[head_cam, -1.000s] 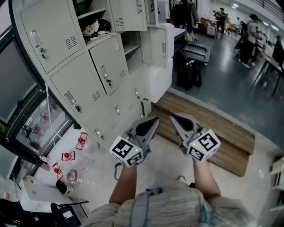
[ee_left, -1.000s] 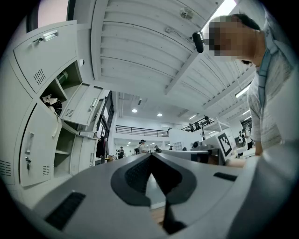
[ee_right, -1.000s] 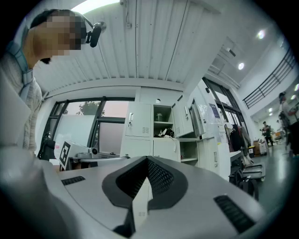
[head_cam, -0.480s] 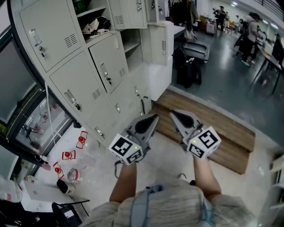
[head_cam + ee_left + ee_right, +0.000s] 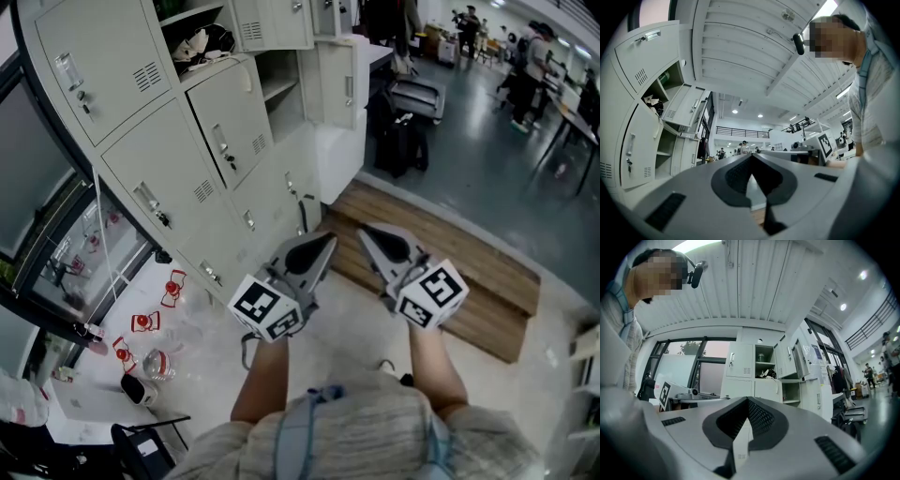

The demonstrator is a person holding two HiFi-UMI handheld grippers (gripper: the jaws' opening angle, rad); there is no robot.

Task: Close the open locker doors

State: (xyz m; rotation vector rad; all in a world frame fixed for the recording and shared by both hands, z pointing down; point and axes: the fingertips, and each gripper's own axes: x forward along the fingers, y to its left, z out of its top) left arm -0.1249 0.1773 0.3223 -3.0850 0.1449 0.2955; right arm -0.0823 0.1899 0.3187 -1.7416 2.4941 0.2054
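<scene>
A bank of pale grey lockers (image 5: 159,159) fills the upper left of the head view. One door (image 5: 230,120) stands ajar under a compartment of clutter (image 5: 199,42). Farther along, an upper door (image 5: 277,22) and a lower door (image 5: 337,82) hang wide open beside an empty shelf compartment (image 5: 279,92). My left gripper (image 5: 330,240) and right gripper (image 5: 363,230) are held side by side in front of my chest, short of the lockers, both shut and empty. The left gripper view has the open doors (image 5: 686,105) at its left; the right gripper view has them (image 5: 799,359) right of centre.
A wooden platform (image 5: 469,281) lies on the floor ahead to the right. A black suitcase (image 5: 398,145) stands past the lockers. Red-and-white items (image 5: 141,326) and a bottle litter the floor at the left by a window (image 5: 37,216). People (image 5: 530,75) stand far off.
Only the head view has shifted slightly. Both grippers stay shut in the same place, and the locker doors have not moved.
</scene>
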